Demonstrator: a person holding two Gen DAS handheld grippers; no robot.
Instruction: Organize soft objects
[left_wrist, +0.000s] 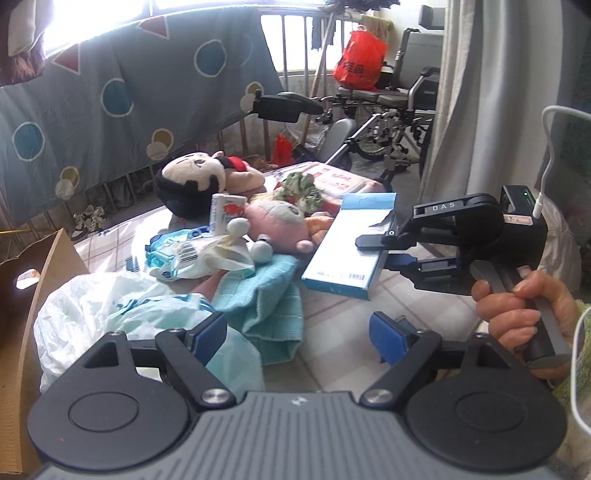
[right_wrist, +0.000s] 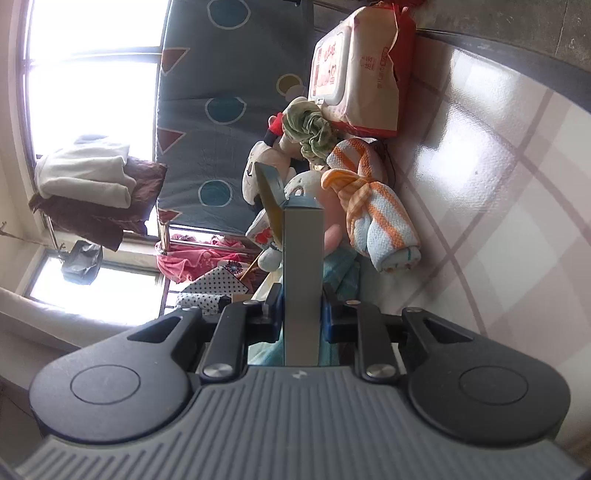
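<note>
On the checked table, my right gripper (left_wrist: 376, 253), held by a hand, is shut on the near edge of a flat white-and-blue box (left_wrist: 347, 243). In the right wrist view the picture is rolled sideways, and the box (right_wrist: 301, 266) stands edge-on between the pads of that gripper (right_wrist: 301, 317). My left gripper (left_wrist: 299, 336) hangs open and holds nothing, above a teal towel (left_wrist: 266, 302) and a white plastic bag (left_wrist: 92, 306). Behind them lie a pink plush (left_wrist: 277, 221), a black-haired doll (left_wrist: 192, 181), a green cloth (left_wrist: 301, 188) and an orange-striped towel (right_wrist: 373, 206).
A cardboard box (left_wrist: 37, 295) stands open at the left edge. A wet-wipes pack (left_wrist: 340, 181) lies at the far side of the table, and a small tissue pack (left_wrist: 225, 210) leans by the doll. A wheelchair (left_wrist: 391, 103) and a hanging blanket (left_wrist: 110, 92) fill the background.
</note>
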